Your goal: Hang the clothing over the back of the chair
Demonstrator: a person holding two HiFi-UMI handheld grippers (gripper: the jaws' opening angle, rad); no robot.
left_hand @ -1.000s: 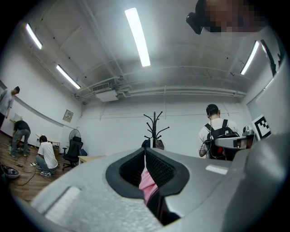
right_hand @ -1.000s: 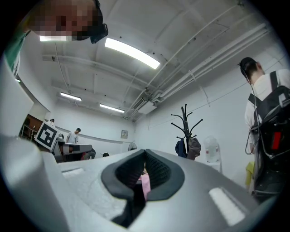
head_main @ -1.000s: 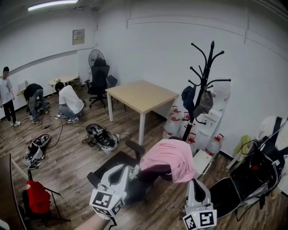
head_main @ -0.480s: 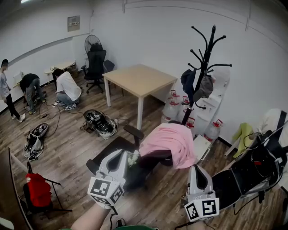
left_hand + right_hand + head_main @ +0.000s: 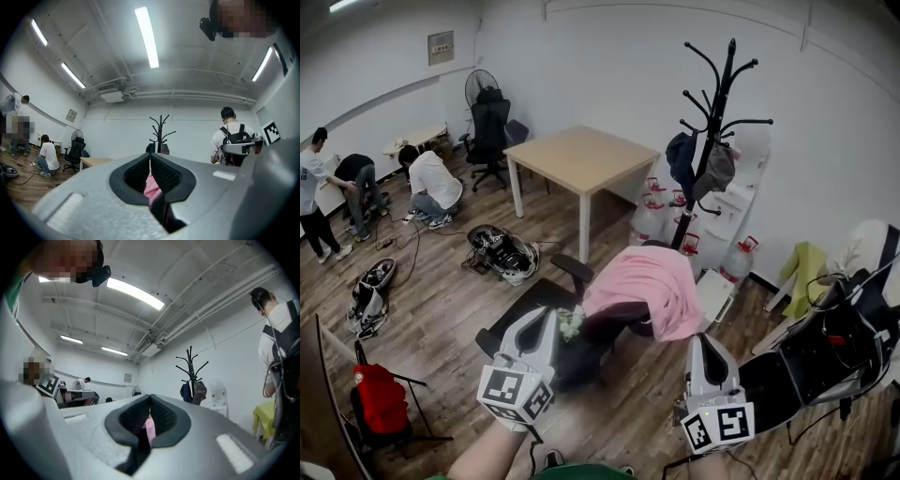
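A pink piece of clothing (image 5: 642, 286) lies draped over the back of a black office chair (image 5: 534, 298) in the middle of a wood floor (image 5: 441, 309). It covers the top of the backrest and hangs down on the side toward the wall. The chair's seat and one armrest stick out to the left of it.

The left gripper (image 5: 551, 314) is held low in the foreground, in front of the seat and pointing toward the chair. In the left gripper view its fingers (image 5: 136, 176) are together at the tips with nothing clamped between them. The pink fabric (image 5: 151, 185) shows only through the gap below the tips, farther off.

The right gripper (image 5: 698, 339) is held to the right, with its tip just beside the lower hanging edge of the clothing. Whether it touches the fabric cannot be told from the head view. In the right gripper view its fingers (image 5: 166, 418) also meet at the tips. A strip of pink (image 5: 150, 427) shows in the opening beneath them, and nothing is visibly pinched.

Behind the chair stands a black coat rack (image 5: 712, 141) with dark items hung on it, and a light wooden table (image 5: 581, 155) stands to its left. Several people (image 5: 427, 183) are at the far left of the room.
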